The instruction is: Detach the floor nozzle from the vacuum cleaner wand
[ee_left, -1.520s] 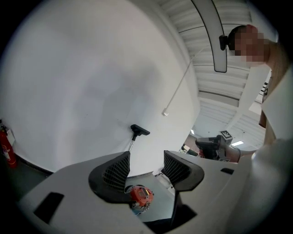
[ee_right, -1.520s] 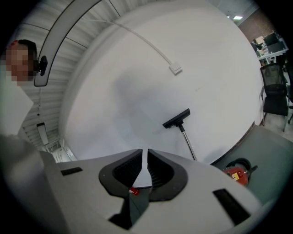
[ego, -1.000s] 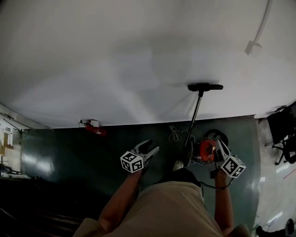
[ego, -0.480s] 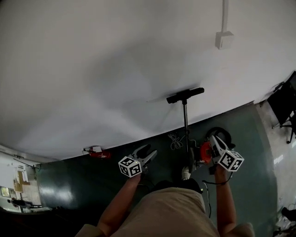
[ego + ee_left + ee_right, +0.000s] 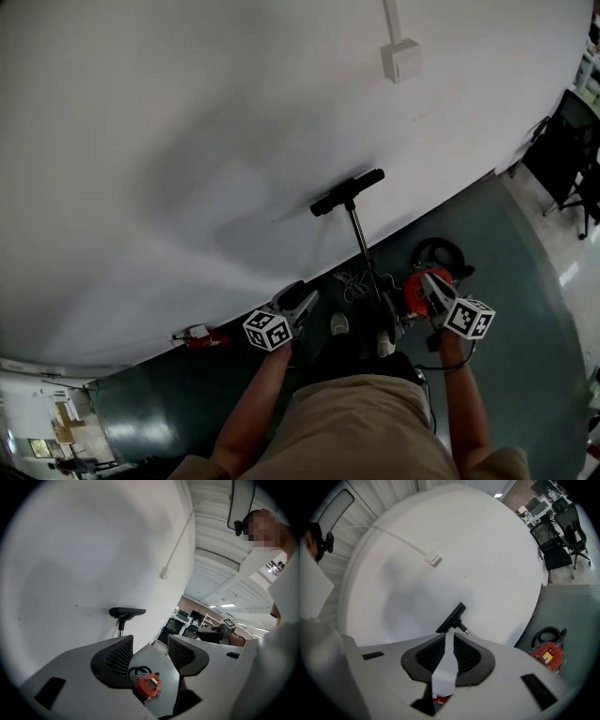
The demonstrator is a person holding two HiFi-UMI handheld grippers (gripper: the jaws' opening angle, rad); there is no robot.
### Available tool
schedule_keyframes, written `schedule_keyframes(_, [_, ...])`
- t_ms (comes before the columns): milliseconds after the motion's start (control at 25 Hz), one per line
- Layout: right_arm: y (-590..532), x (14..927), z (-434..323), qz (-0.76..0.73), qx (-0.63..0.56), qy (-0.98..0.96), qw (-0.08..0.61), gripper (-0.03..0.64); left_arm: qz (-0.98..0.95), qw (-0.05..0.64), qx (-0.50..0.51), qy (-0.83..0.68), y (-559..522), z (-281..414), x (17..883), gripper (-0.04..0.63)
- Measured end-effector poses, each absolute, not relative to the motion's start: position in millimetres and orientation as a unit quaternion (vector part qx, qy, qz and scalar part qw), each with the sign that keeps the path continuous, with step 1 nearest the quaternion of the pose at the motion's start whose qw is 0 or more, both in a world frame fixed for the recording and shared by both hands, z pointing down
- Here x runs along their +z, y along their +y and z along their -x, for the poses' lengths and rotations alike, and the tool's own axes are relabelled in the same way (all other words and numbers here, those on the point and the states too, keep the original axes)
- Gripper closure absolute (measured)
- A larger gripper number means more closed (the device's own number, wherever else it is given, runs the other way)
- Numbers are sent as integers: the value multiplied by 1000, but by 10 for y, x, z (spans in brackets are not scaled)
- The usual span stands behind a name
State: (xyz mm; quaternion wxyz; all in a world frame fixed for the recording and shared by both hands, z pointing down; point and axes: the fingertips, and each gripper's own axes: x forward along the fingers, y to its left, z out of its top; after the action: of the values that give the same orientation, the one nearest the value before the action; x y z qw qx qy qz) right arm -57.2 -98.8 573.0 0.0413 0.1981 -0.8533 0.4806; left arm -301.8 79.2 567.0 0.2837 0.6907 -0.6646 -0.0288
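Floor nozzle: The black floor nozzle [image 5: 347,192] sits on the far end of the wand [image 5: 366,255], still attached, and shows against the white wall [image 5: 187,141].
Wand: The slim tube runs from the nozzle back towards the person's feet. In the head view it passes between the two grippers, and neither gripper touches it.
Vacuum body: The red canister [image 5: 419,289] rests on the dark green floor [image 5: 525,281] just beside the right gripper, with its black hose [image 5: 441,253] looped behind it.
Left gripper: The left gripper [image 5: 295,300] is held out to the left of the wand. Its fingers stand partly apart with nothing between them. In the left gripper view only the floor and the canister show through the gap.
Right gripper: The right gripper [image 5: 429,281] has its fingers drawn together, tips meeting, and grips nothing. In the right gripper view the nozzle shows beyond the tips, well apart from them.
Surroundings: A wall box [image 5: 400,58] is fixed high on the wall. A small red object [image 5: 202,337] lies at the foot of the wall. An office chair [image 5: 572,141] stands at the right edge.
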Motion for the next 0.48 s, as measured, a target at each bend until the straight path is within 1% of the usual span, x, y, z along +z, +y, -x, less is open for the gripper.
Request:
schedule_keyframes(160, [-1030, 5766, 628, -212, 485, -847, 42, 571, -706, 290, -32, -646, 568, 3152, 5760, 354])
schedule_keyframes(280, [-1130, 5725, 865, -218, 493, -841, 39, 565, -722, 296, -34, -625, 334, 3300, 5842, 354])
schedule_keyframes(400, [-1186, 5592, 1243, -215, 512, -832, 26, 521, -736, 302, -31, -605, 136, 3496, 5898, 354])
schedule_keyframes(480, [-1216, 5538, 1485, -216, 522, -825, 23, 507, -747, 299, -34, -593, 19, 3647, 5868, 354])
